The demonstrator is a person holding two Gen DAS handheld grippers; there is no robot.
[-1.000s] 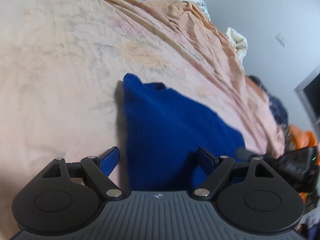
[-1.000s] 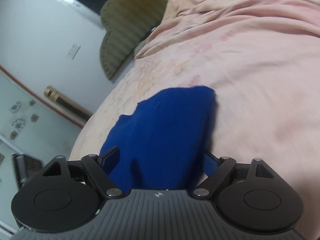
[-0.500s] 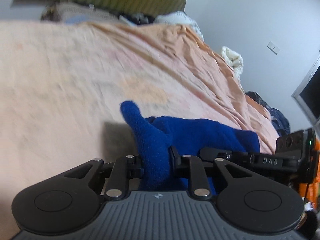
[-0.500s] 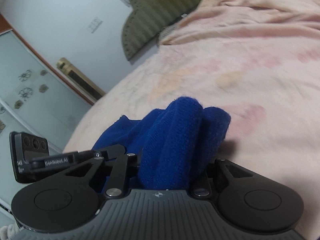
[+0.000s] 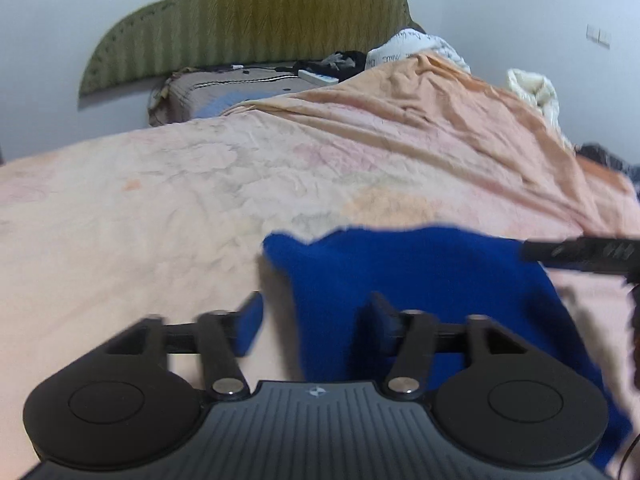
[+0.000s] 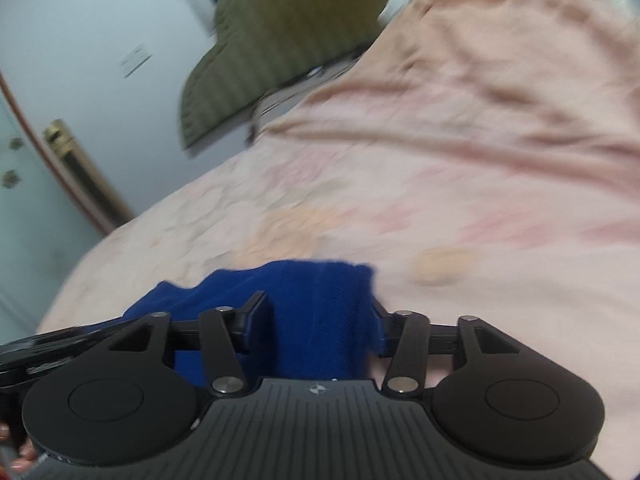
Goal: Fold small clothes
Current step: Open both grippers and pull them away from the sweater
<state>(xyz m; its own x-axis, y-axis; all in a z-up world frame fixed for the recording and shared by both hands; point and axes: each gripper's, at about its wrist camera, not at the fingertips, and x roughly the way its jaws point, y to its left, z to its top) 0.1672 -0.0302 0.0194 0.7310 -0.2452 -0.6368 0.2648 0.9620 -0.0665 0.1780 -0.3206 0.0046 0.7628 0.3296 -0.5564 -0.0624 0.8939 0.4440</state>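
On bed [image 5: 160,208], blue garment [image 5: 420,276] flat at 6 o'clock. Left gripper [image 5: 316,320] spread wide, holding nothing, straddling left edge. Right gripper [image 6: 320,316] likewise wide, empty, over right edge. Probably between folds; next: close on an edge, lift across.

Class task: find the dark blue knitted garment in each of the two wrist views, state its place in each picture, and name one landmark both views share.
Left wrist view: the dark blue knitted garment lies lower centre to right on the peach bedspread, ahead of the open left tongs.
Right wrist view: it lies lower centre-left, running between the open right tongs.
Shared landmark: the olive-green padded headboard.
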